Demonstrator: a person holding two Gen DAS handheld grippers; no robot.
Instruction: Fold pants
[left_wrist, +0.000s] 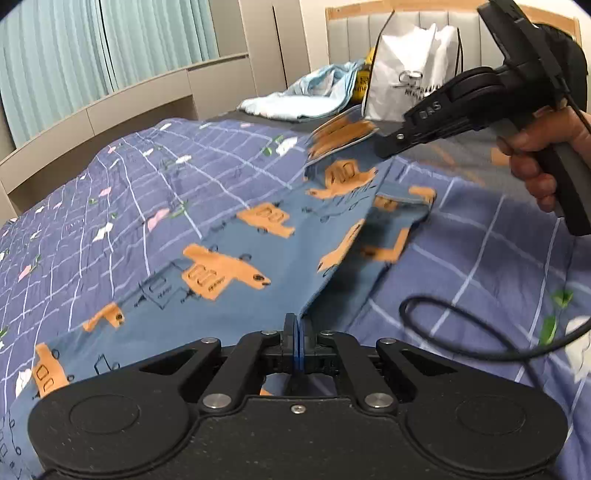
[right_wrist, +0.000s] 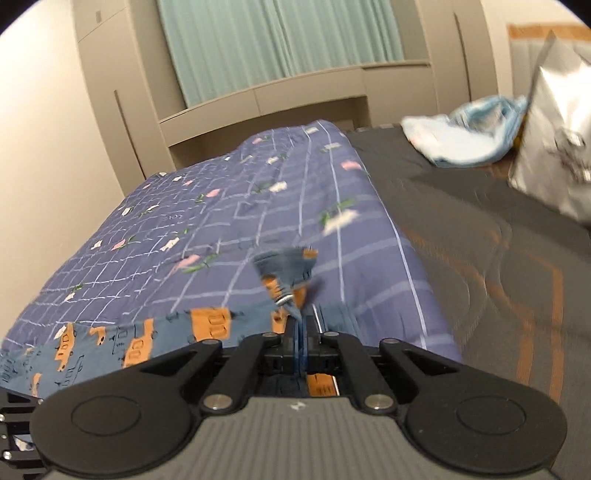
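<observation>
- Left wrist view shows the pants (left_wrist: 229, 258), blue with orange truck prints, spread over the checked purple quilt (left_wrist: 122, 177) on the bed; one end is raised off the quilt, the rest trails down toward the camera.
- The left gripper (left_wrist: 298, 332) has its fingers pressed together on an edge of the cloth, which rises out of the pinch in a sharp ridge.
- The right gripper (left_wrist: 388, 147), seen from the side with the person's hand (left_wrist: 535, 147) on its handle, is held up over the bed with blurred fabric at its tip. In its own view the right gripper (right_wrist: 301, 328) is closed on a bunched bit of the pants (right_wrist: 288, 273), apparently the waistband, with a small metal fitting showing.
- Holding two separate points taut and off the quilt looks like a way to carry one part over the other, so I judge a fold to be under way, not finished.
- A black cable (left_wrist: 461, 332) loops across the quilt to the right, close to the cloth's path.
- Farther back, on the dark grey mattress cover (right_wrist: 480, 240), a white paper bag (left_wrist: 402, 77) stands upright; its contents cannot be seen. Something yellow shows just behind it.
- A crumpled light blue cloth (left_wrist: 295, 99) lies beside the bag.
</observation>
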